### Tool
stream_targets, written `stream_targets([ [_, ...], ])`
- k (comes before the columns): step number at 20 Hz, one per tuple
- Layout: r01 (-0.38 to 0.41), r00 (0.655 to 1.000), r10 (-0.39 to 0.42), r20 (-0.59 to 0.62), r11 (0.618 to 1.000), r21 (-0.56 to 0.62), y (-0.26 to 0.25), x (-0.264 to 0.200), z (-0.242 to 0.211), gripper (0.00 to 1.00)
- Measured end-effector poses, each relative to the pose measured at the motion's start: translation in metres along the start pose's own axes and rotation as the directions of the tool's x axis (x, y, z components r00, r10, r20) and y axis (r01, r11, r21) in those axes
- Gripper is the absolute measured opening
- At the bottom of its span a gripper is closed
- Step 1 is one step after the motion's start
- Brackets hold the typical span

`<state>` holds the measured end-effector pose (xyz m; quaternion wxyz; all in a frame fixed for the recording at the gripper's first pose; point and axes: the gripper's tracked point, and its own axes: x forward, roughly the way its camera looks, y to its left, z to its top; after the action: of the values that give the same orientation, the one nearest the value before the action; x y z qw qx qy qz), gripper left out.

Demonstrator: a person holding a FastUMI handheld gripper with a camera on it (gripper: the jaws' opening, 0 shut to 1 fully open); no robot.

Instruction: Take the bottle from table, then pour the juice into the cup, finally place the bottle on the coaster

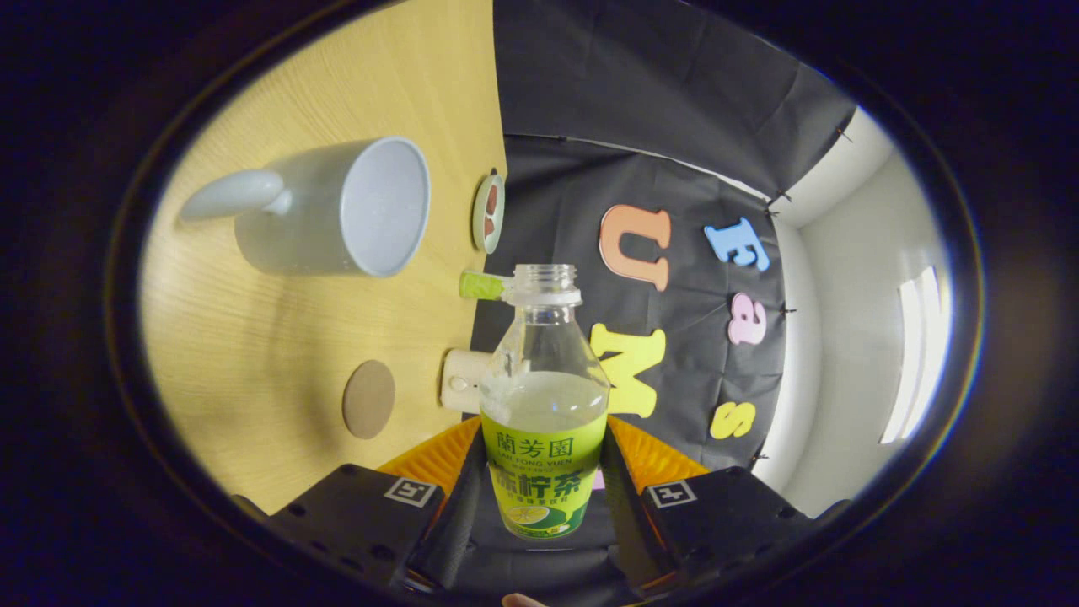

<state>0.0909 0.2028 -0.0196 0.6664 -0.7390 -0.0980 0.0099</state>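
Wooden table (278, 354) is tilting sideways; I'm clamping the bottle (544, 421) in my gripper (544, 489), neck aiming beside the cup (337, 206).

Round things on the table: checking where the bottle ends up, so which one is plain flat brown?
The brown coaster, nearest the jaws gripping the bottle; the small dish beyond the cup has a pale rim.
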Motion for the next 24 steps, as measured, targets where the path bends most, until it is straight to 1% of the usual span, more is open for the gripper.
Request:
stream_targets([
  [11, 0.022, 0.999, -0.020, 0.026, 0.996, -0.087, -0.0003, -0.0013, 0.0054, 0.76],
  [24, 0.035, 0.999, -0.032, 0.025, 0.990, -0.138, -0.0025, 0.0000, 0.0062, 0.76],
])
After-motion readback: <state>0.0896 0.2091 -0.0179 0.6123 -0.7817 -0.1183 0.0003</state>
